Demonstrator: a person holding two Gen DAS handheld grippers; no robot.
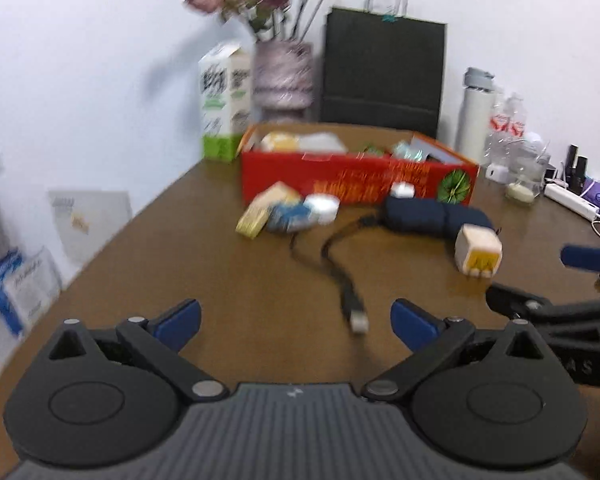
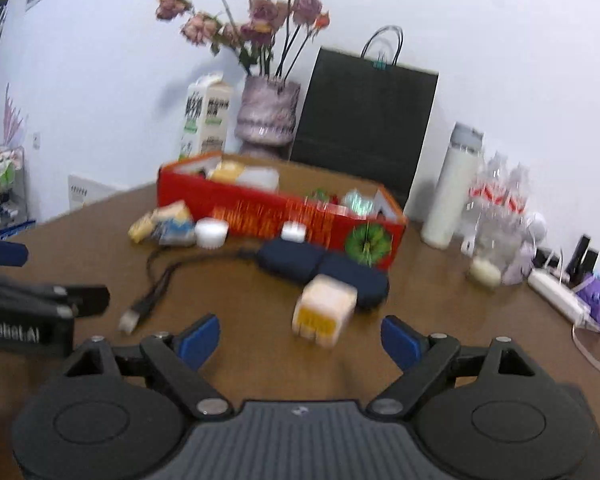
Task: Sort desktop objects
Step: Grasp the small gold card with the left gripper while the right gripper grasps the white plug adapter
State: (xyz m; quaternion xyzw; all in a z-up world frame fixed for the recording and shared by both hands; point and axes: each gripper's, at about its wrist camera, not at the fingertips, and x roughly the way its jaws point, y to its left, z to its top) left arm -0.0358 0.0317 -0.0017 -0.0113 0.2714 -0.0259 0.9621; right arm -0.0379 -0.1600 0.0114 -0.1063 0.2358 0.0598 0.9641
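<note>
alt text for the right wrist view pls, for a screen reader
The right gripper, jaws open and empty, hangs over a brown table just short of a small white-and-yellow cube. Behind it lie a dark blue pouch, a black cable and an open red box of small items.

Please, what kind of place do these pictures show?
Probably an office or home desk against a white wall. The brown table carries a power strip, a USB cable, a red box of small items and a vase.

Open right tongs (image 2: pixel 300 338) face a cream cube (image 2: pixel 325 312) on the table (image 2: pixel 260 320).
</note>
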